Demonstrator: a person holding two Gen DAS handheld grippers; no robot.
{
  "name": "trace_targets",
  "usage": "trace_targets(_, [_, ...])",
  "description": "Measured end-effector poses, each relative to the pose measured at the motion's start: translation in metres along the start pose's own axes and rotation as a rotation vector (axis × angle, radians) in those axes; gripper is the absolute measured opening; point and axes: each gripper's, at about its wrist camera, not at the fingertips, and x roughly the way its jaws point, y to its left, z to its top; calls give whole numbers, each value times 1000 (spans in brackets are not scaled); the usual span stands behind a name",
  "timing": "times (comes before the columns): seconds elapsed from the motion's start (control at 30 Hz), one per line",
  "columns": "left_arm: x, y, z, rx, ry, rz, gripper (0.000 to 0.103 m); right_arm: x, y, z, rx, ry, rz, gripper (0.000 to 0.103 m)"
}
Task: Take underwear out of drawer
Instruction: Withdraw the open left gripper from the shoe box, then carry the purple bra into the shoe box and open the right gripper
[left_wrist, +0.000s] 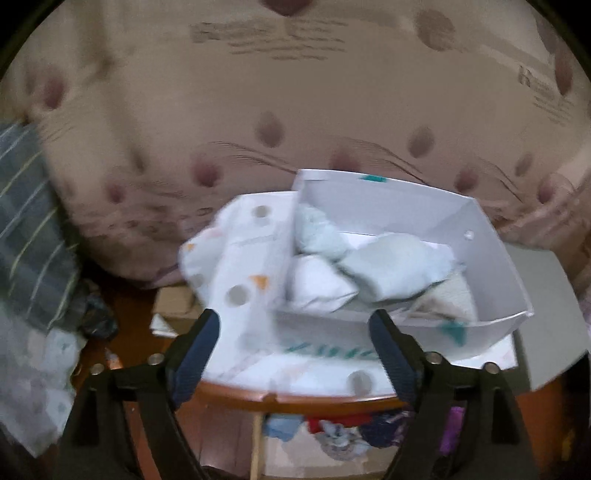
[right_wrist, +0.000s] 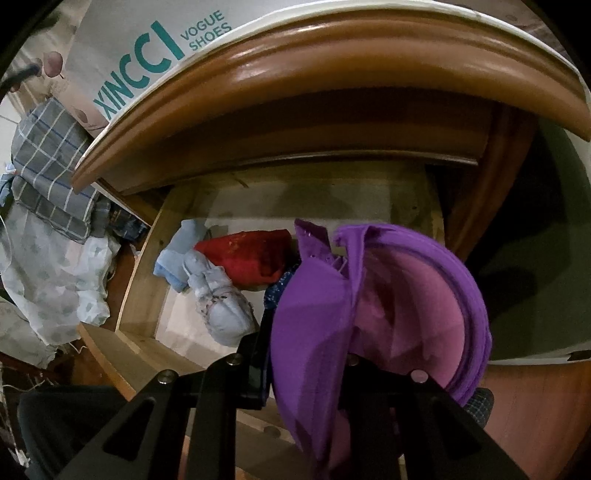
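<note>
My right gripper (right_wrist: 306, 354) is shut on a purple bra (right_wrist: 376, 302) and holds it just above the open wooden drawer (right_wrist: 140, 280). The bra hides the fingertips. In the drawer lie a red garment (right_wrist: 251, 254), a light blue one (right_wrist: 177, 254) and a pale grey rolled one (right_wrist: 221, 306). My left gripper (left_wrist: 295, 332) is open and empty above the nightstand top, over a white shoebox (left_wrist: 406, 325) that holds several pale folded garments (left_wrist: 380, 266). The drawer's contents show below it (left_wrist: 332, 428).
A white shoebox lid (right_wrist: 122, 48) marked XINCCI lies on the nightstand's rounded wooden edge (right_wrist: 332, 55). A patterned mattress side (left_wrist: 258, 92) stands behind. Grey checked cloth (right_wrist: 51, 162) and pale printed fabric (right_wrist: 55, 280) pile at the left.
</note>
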Motion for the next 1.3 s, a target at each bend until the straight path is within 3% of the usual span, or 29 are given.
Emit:
trace_targets(0.2, [6,39,-72,-98,-7,125,86,-2,6,1,-22,-24,-18,18])
trace_targets(0.37, [44,57,-114,-178,81,146,86,-17,14,2,-62,-73,-9,18])
trace_targets(0.57, [72,70,-151,-273,116,149,86,-30,21,8,-74,-93,-46,18])
trace_targets(0.73, [79,72,-157,-211,128,204,86,-40,31,13,-92,-94,-77,18])
trace_targets(1.0, [84,84,-156,-258,140,171,88,-61,45,22,-96,-90,-92,18])
trace_targets(1.3, [88,83,-155,-264,152,151,88,-125,72,40,-125,-153,-73,18])
